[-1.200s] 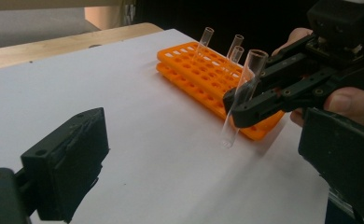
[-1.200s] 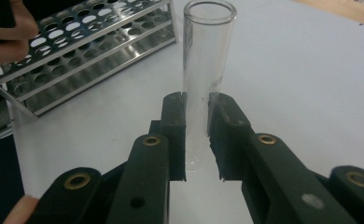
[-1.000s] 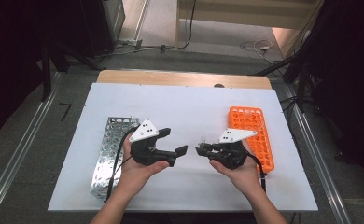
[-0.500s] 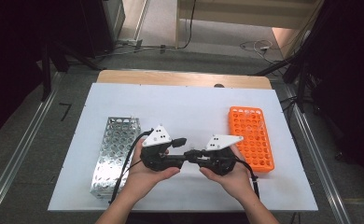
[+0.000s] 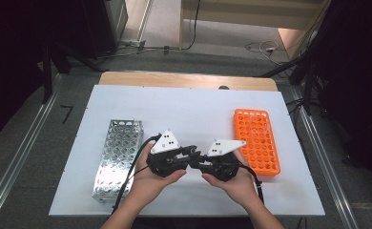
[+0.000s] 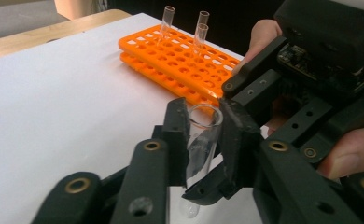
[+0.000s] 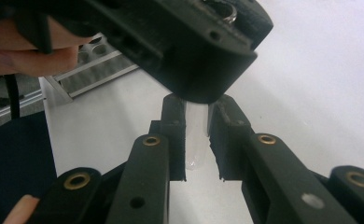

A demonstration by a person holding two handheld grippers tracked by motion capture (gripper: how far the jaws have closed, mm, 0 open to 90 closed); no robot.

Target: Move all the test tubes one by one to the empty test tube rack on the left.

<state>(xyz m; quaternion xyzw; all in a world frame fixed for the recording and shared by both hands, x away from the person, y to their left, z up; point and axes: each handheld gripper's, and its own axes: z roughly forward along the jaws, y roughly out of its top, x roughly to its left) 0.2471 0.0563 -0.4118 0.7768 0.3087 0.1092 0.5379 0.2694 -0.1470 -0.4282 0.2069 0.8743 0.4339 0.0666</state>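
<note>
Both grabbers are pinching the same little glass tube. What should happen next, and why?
Probably one gripper should let go, likely the right gripper. Its jaws close on the test tube's lower part, while the left gripper grips it near the rim. With two grips the tube cannot travel to the metal rack or the orange rack.

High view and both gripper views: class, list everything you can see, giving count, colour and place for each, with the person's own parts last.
Table: one, white top with a wooden far edge, centre.
Orange rack: one, orange, on the table's right side.
Metal rack: one, silver, on the table's left side.
Standing tubes: three, clear, upright in the orange rack's far end.
Held tube: one, clear, between both grippers.
Left gripper: one, black, shut on the held tube.
Right gripper: one, black, shut on the held tube.
Hands: two, near table edge.
</note>
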